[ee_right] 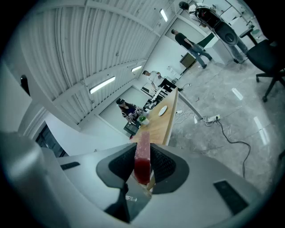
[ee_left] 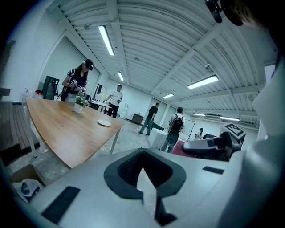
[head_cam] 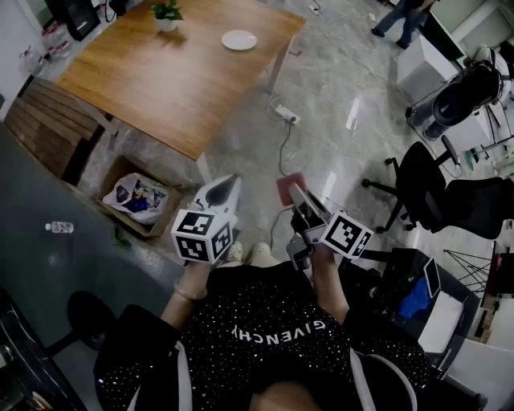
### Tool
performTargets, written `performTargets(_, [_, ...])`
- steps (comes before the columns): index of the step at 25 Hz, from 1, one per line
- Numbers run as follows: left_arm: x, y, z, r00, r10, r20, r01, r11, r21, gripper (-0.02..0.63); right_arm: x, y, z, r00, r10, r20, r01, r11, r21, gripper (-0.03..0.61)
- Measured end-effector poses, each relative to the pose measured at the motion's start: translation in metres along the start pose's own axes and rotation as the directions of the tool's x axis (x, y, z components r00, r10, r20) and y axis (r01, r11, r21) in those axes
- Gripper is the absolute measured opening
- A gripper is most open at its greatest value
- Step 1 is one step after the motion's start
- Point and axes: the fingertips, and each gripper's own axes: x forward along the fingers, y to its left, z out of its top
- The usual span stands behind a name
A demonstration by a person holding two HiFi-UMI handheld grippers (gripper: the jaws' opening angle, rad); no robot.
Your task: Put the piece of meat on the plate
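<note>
- My right gripper is clamped on the piece of meat. It is a red slab standing on edge between the pads, with its paler end poking out past the tips.
- My left gripper is closed with nothing between its jaws. It is held just beside the right one, in front of my body.
- Both grippers are well apart from the wooden table, over the grey floor off its near corner.
- The plate is white and looks bare. It lies toward the far end of that table near its right edge, with a small potted plant farther left along the far edge.
- As I judge it, the pick-up is done and the meat is secure.
- Carrying and placing are still to do. I have to get to the table, reach across to the plate, lower the meat onto it and let go.
</note>
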Motion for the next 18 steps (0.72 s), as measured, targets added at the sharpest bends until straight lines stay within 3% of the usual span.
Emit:
performTargets(9, [0.039,0.009,0.008,0.999,0.030,-0.017,-0.030,0.999,0.012,0.008,0.025,-0.011,0.031,0.999,0.044,-0.026,-0.045,0.999,-0.011,0.095])
performTargets(18, [0.139,0.012,0.044,0.998,0.062,0.012,-0.062,0.998,0.018,0.008,0.076,-0.053,0.113,0.994,0.093,-0.060,-0.094,0.996,-0.007,0.095])
